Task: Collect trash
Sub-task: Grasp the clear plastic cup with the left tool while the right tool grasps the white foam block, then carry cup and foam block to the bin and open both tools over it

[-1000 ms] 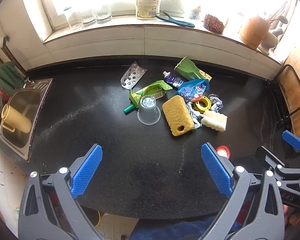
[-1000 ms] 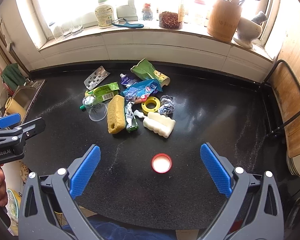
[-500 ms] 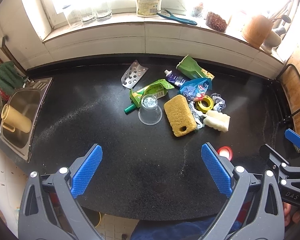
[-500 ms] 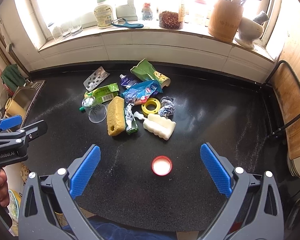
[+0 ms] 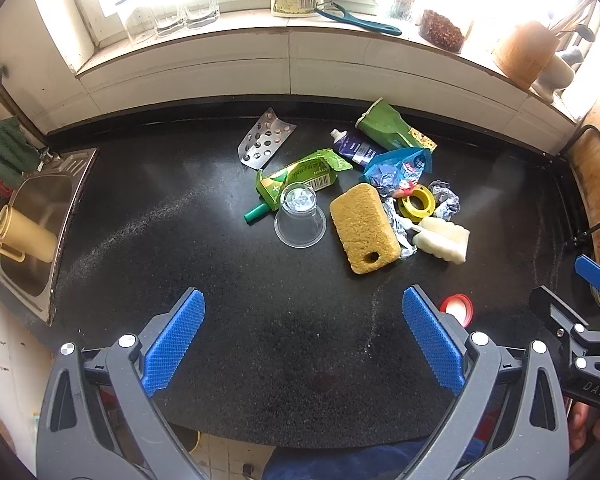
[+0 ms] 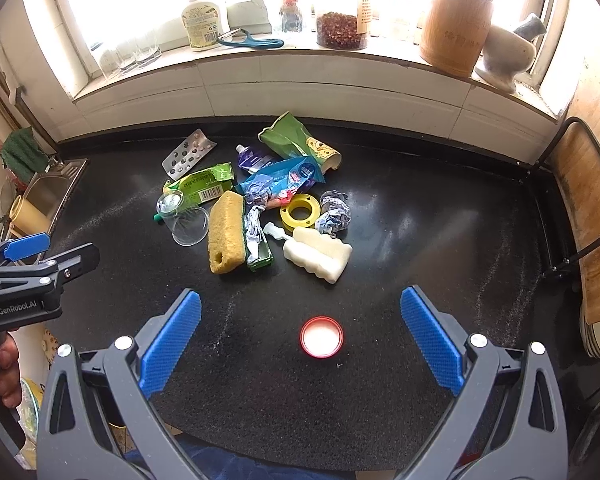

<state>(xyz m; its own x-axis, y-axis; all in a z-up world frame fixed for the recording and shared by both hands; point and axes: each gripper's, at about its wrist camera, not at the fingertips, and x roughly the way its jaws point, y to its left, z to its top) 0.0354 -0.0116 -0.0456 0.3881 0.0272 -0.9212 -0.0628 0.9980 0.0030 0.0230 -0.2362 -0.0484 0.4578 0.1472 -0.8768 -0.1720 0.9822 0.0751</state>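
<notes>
Black counter (image 6: pixel 420 208) carries the trash pile (image 6: pixel 260 208) mid-way back, well ahead of both tools. Right gripper (image 6: pixel 300 334), jaws wide and empty, frames the red lid (image 6: pixel 321 337); left gripper (image 5: pixel 302 338), equally spread, sits farther off.

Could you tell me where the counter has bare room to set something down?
Bare: between the sink and the plastic cup, and right of the crumpled foil up to the wooden board. Crowded: mid-counter pile around the sponge.
</notes>
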